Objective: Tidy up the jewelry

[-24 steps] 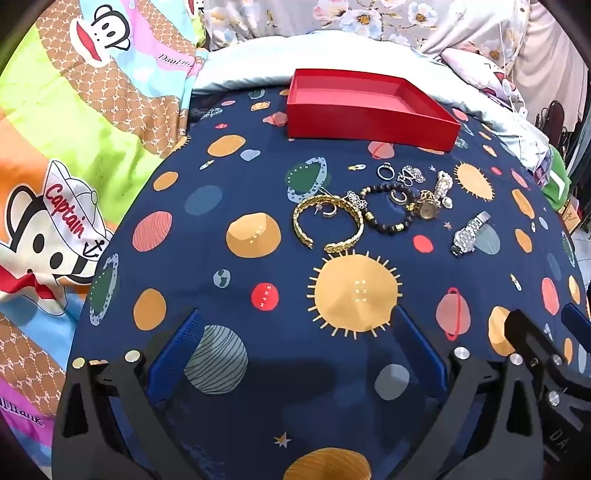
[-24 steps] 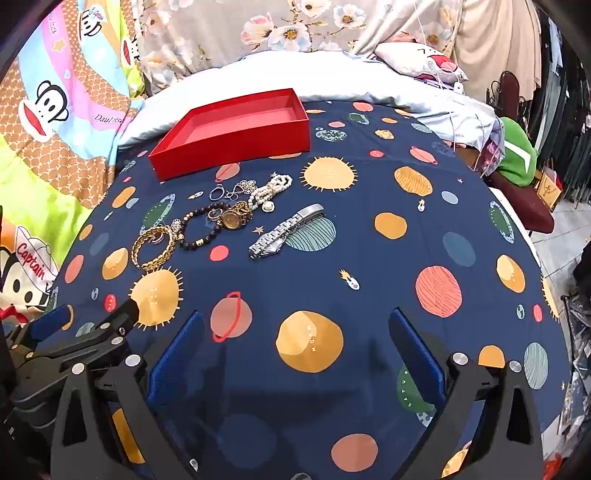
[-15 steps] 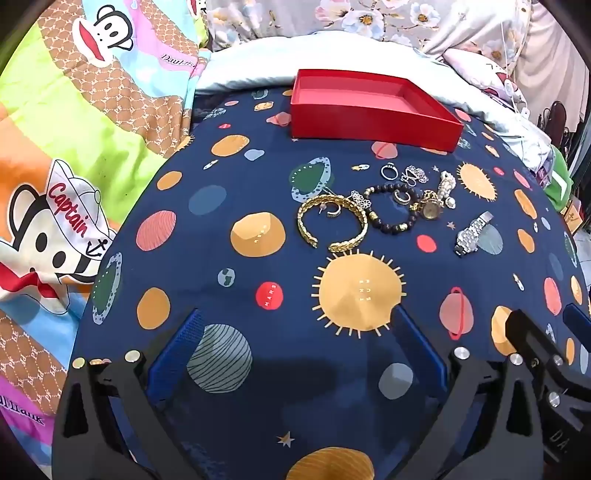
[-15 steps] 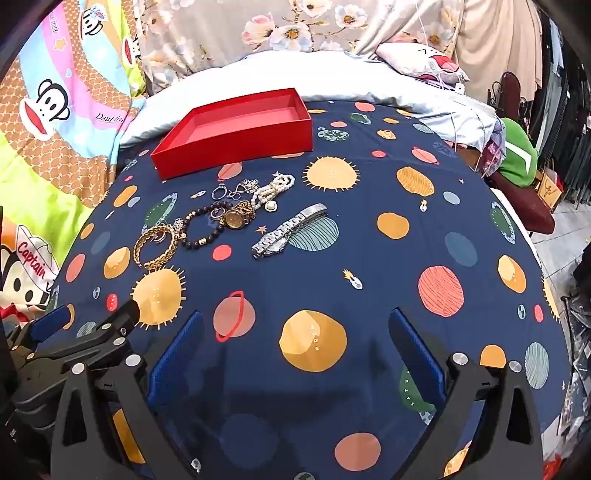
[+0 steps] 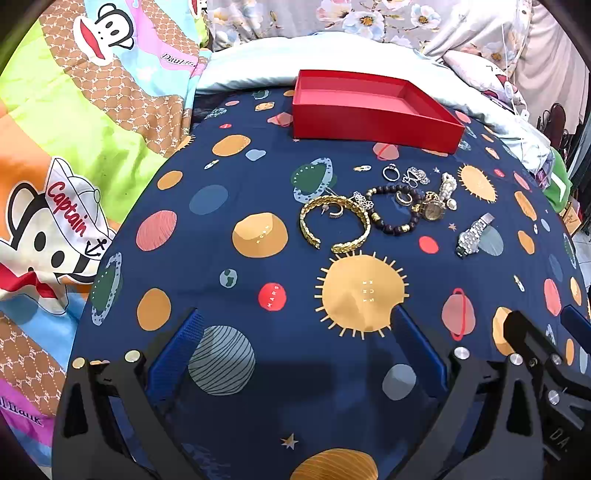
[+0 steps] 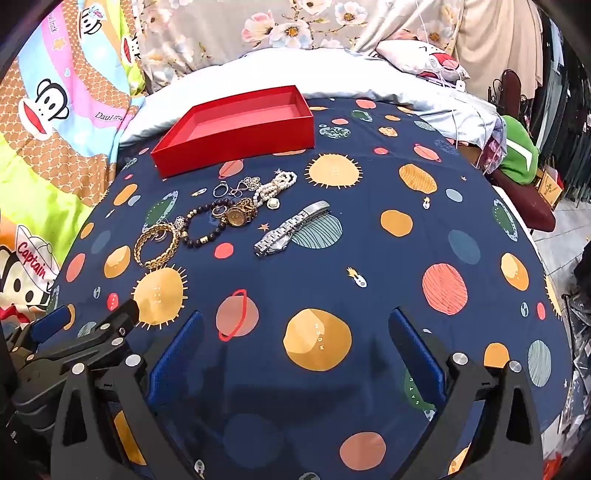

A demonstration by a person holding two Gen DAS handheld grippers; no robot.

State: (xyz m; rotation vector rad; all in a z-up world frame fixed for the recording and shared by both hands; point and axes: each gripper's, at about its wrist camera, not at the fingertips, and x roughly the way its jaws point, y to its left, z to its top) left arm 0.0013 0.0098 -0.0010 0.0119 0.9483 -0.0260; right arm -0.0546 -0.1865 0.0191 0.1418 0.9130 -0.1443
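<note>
An empty red box stands at the far side of a navy planet-print sheet. In front of it lies a cluster of jewelry: a gold chain bracelet, a dark bead bracelet, a gold watch, a pearl strand, a silver ring and a silver watch. My left gripper and right gripper hover near the front, both open and empty, well short of the jewelry.
A colourful cartoon-monkey blanket lies to the left. A white pillow and floral fabric sit behind the box. At the right edge are a green item and dark furniture. The right gripper's body shows beside the left.
Both views have shifted slightly, the jewelry and box sitting a touch lower and larger in frame. Nothing on the sheet has moved and both grippers stay wide.
</note>
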